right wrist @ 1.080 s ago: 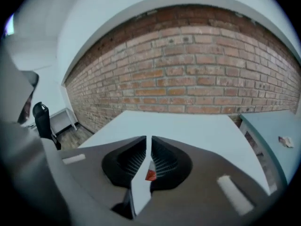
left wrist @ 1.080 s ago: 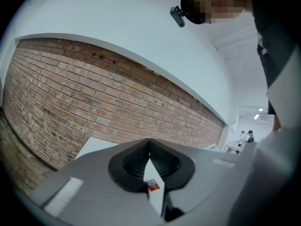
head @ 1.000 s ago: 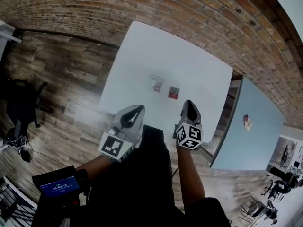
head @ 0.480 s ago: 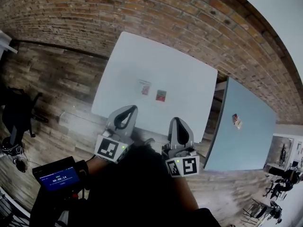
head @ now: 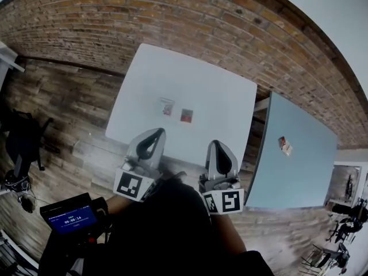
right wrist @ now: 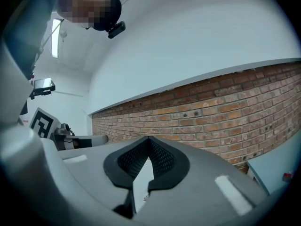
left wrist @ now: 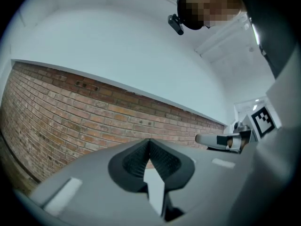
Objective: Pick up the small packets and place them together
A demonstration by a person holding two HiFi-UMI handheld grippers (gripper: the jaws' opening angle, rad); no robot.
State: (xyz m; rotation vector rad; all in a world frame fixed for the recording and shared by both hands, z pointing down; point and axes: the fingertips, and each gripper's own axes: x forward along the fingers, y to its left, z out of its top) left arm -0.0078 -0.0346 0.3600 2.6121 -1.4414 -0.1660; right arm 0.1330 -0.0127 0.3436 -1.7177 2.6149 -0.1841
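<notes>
On the table [head: 201, 79], which stands before the brick wall [head: 172, 16], the left packet [head: 167, 106] lies near the right packet [head: 186, 115], apart. To the right, a second table [head: 305, 171] bears a third packet [head: 284, 145]. The left gripper [head: 153, 133] and right gripper [head: 218, 146] sit side by side at the first table's near edge.

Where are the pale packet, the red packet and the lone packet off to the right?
pale packet [head: 167, 106], head view, middle of its face.
red packet [head: 186, 115], head view, middle of its face.
lone packet [head: 283, 145], head view, middle of the packet.
</notes>
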